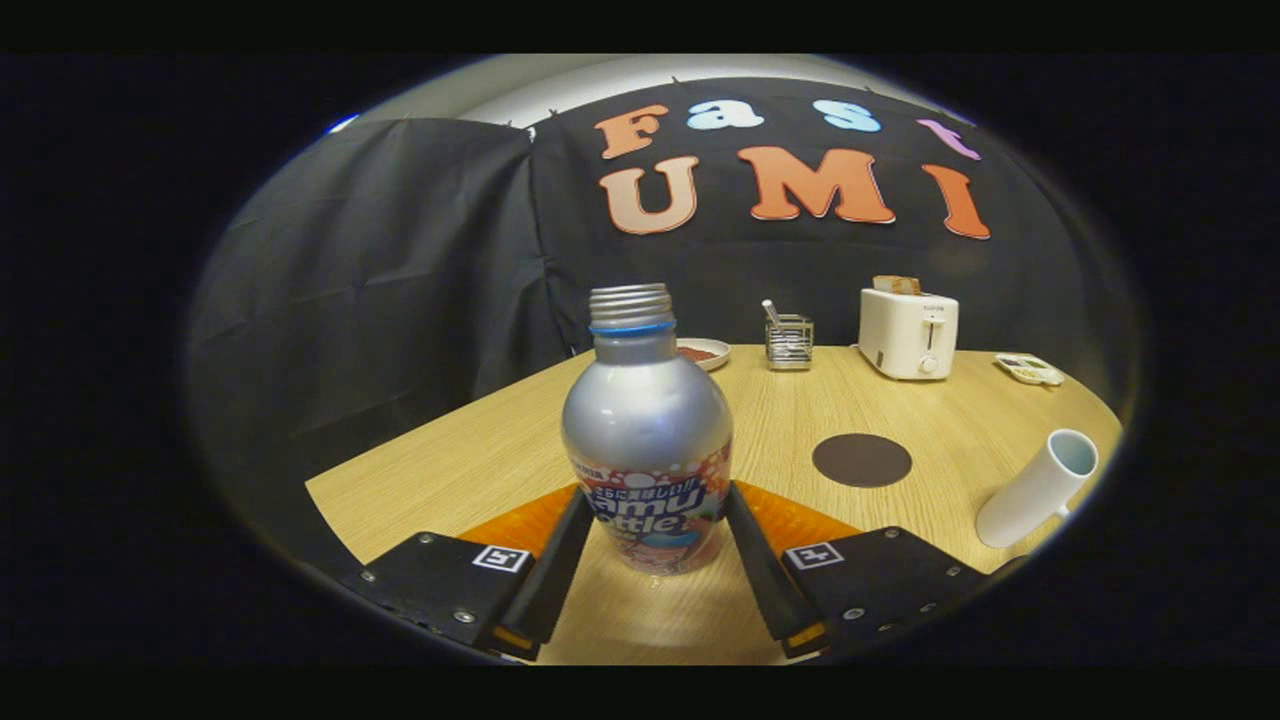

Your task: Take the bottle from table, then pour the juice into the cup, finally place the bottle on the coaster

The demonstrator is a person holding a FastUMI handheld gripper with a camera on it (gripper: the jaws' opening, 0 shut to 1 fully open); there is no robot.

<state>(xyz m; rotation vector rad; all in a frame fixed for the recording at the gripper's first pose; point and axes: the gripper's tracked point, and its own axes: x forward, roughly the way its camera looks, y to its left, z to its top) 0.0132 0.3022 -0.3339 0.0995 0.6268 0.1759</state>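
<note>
On the wooden table (480, 450), the gripper (655, 520) clamps the upright bottle (647, 430) between both fingers.

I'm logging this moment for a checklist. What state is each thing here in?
bottle: upright, cap off, between the tongs' fingers
tongs: both fingers against the bottle's lower sides
cup: standing on the table, contents hidden
coaster: flat, bare
toaster: bread sticking up from the slot
table: carries all of these

The uncapped silver bottle (647, 440) stood upright; the white cup (1035, 488) leaned beside the round dark coaster (861, 460).
</note>
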